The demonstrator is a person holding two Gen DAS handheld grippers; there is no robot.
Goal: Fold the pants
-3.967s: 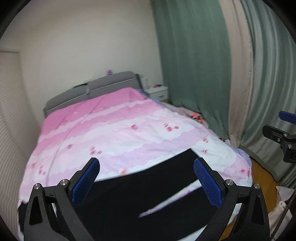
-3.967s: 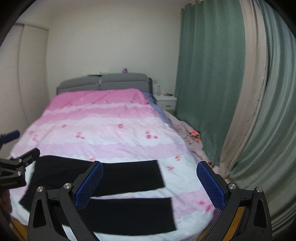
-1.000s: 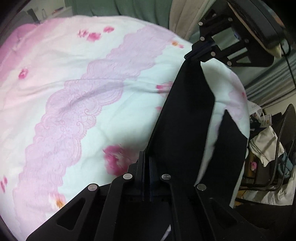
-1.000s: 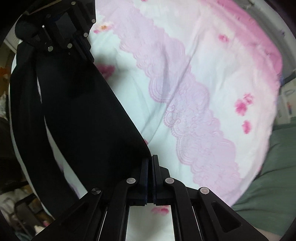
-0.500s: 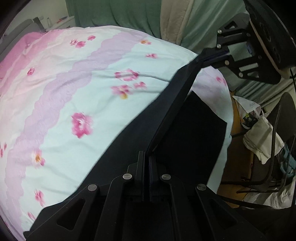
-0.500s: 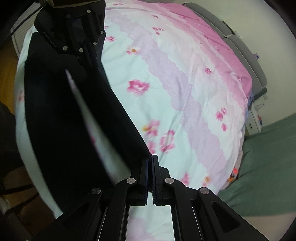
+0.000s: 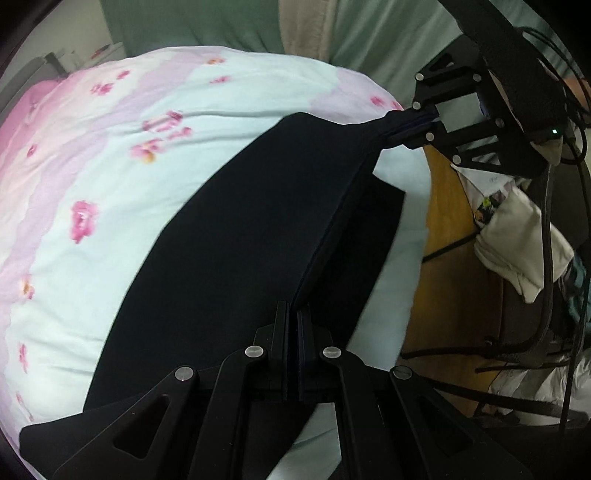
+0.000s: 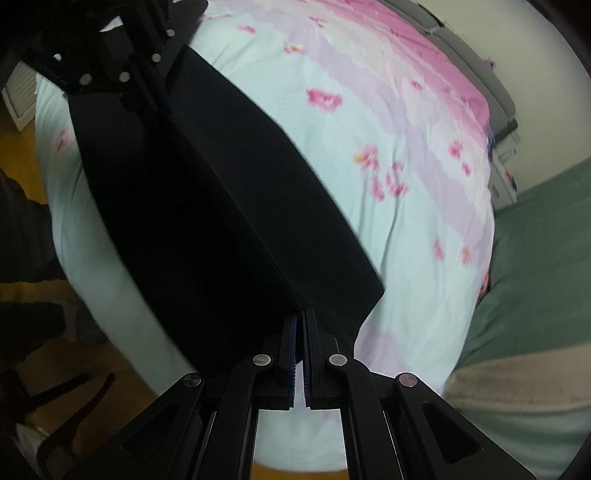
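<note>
1. Black pants (image 7: pixel 258 206) — lying near the foot edge of the bed (image 7: pixel 110 147), one long edge lifted and stretched taut, seemingly so one leg can be laid over the other.
2. Left hand-held gripper (image 7: pixel 291 314) — pressed together, pinching one end of that edge.
3. Right hand-held gripper (image 8: pixel 300 321) — likewise clamped on the opposite end; two grips keep the fold line straight.
4. Green curtain (image 7: pixel 221 22) beyond the bed.
</note>
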